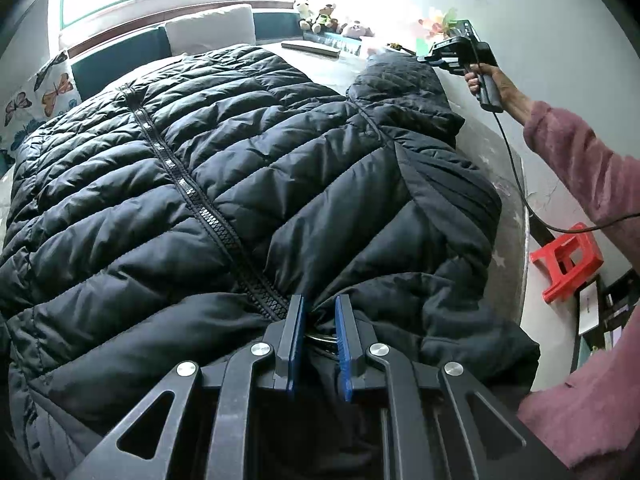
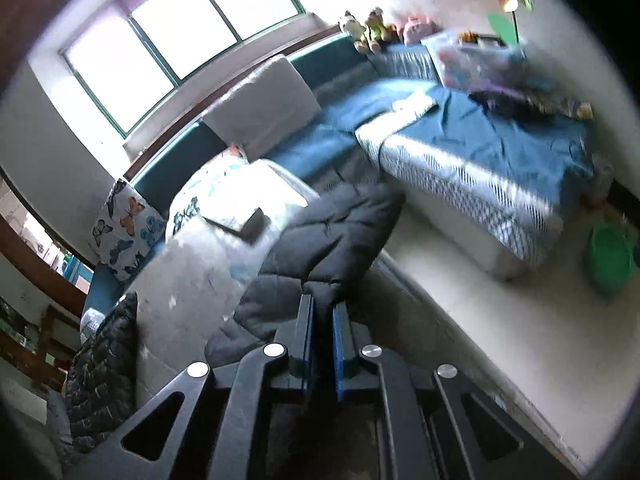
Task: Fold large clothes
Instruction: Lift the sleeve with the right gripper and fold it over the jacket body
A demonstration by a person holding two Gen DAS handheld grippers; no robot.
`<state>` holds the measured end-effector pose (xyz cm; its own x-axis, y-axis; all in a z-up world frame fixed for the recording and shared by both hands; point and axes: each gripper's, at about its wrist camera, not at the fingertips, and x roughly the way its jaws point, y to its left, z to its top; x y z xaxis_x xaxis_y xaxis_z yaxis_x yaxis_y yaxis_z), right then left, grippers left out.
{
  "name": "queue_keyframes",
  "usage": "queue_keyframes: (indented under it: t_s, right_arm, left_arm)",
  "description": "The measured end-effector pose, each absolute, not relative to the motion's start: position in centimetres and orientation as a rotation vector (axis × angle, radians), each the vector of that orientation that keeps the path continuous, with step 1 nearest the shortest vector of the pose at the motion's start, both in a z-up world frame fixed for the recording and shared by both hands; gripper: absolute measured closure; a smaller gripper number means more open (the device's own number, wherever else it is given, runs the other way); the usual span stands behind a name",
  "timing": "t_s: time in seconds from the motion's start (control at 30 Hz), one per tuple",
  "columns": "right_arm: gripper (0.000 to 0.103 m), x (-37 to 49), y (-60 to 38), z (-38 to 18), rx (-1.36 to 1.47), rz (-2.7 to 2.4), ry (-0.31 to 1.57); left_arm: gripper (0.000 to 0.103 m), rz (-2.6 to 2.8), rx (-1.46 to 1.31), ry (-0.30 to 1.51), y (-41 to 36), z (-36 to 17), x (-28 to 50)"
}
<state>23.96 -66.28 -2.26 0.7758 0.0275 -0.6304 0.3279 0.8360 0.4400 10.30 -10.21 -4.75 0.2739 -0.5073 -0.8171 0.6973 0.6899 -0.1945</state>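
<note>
Left wrist view: a black quilted puffer jacket (image 1: 240,184) lies spread over a pale table (image 1: 508,216), zip (image 1: 188,184) closed and running away from the left gripper (image 1: 320,312) toward the far left. Left of the jacket, a butterfly-print cushion (image 1: 44,96) leans on a teal sofa back (image 1: 120,60). The left gripper sits at the jacket's near edge at the end of the zip, fingers (image 1: 294,332) clenched onto a bunch of fabric with a metal ring showing between the blue pads. Ahead and to the right, the right gripper (image 1: 436,56) is seen at the tip of a raised jacket part, sleeve or hood; its jaw state cannot be read from this view. The person's hand (image 1: 492,80), in a pink sleeve, holds its handle. Further right, a red stool (image 1: 568,264) stands on the floor.

Right wrist view (motion-blurred): the butterfly cushion (image 2: 124,228) lies to the left, a book (image 2: 244,224) ahead on the table. The right gripper (image 2: 322,312) has its fingers (image 2: 306,328) drawn close together on dark quilted fabric (image 2: 320,240) extending forward; grasp appears closed on the jacket. To the right, a blue-covered bed (image 2: 500,148) and a green basin (image 2: 608,260).
</note>
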Motion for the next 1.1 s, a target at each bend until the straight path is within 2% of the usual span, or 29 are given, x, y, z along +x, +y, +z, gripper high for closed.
queue_keyframes:
  t_s: [0.13, 0.2, 0.3, 0.5, 0.67, 0.8, 0.97, 1.1]
  right_arm:
    - [0.093, 25.6, -65.6, -5.9, 0.552, -0.235, 0.779]
    - [0.093, 25.5, -65.7, -6.2, 0.568, -0.241, 0.771]
    - [0.093, 24.9, -65.1, -3.6, 0.564, -0.226, 0.724]
    - [0.093, 23.9, -59.4, 6.9, 0.423, -0.141, 0.591]
    - [0.093, 22.5, -49.5, 15.1, 0.273, -0.004, 0.498]
    - [0.093, 20.6, -39.9, 18.7, 0.122, 0.116, 0.466]
    - [0.093, 18.7, -27.8, 19.4, -0.027, 0.284, 0.483]
    - [0.093, 17.6, -19.8, 16.2, -0.145, 0.381, 0.565]
  left_arm:
    - [0.085, -0.819, 0.205, 1.003, -10.1, -4.8, 10.3]
    - [0.085, -0.820, 0.207, 1.001, -10.1, -4.8, 10.3]
    - [0.085, -0.829, 0.217, 0.994, -9.9, -4.7, 10.2]
    - [0.085, -0.837, 0.155, 0.993, -9.2, -4.6, 10.5]
    - [0.085, -0.846, 0.090, 0.977, -7.6, -3.6, 9.9]
    - [0.085, -0.831, 0.022, 0.912, -4.2, -2.3, 8.5]
    - [0.085, -0.772, -0.053, 0.858, 1.2, -1.7, 6.5]
    - [0.085, -0.730, -0.081, 0.831, 4.3, -2.2, 5.2]
